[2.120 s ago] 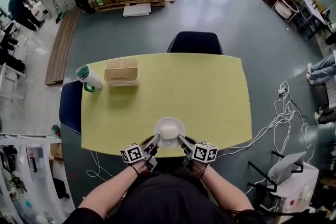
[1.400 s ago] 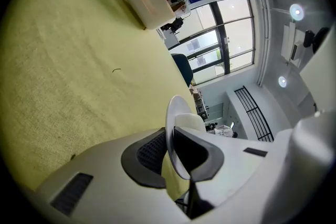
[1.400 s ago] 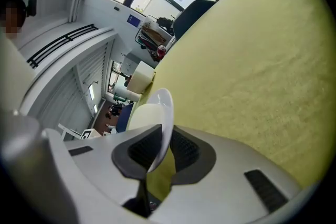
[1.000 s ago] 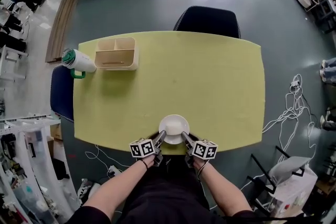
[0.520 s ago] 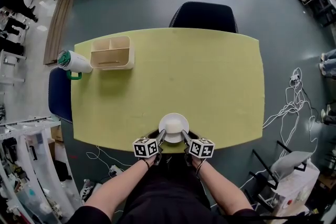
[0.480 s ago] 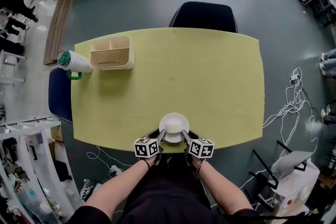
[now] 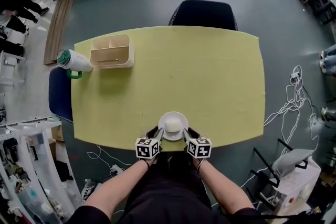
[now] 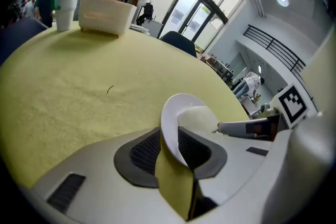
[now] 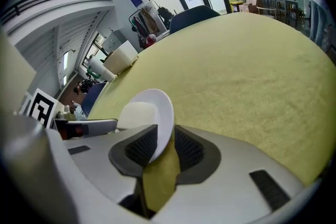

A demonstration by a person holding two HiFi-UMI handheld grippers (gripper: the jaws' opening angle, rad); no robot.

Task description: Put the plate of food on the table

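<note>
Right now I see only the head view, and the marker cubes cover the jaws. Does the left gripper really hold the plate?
Observer: Yes. In the left gripper view, the left gripper is shut on the rim of the plate.
Operator: And the right one?
Observer: The right gripper view shows the right gripper shut on the opposite rim.
Operator: Where does the food lie?
Observer: The food is one pale mound that lies inside the rim, between the two grippers.
</note>
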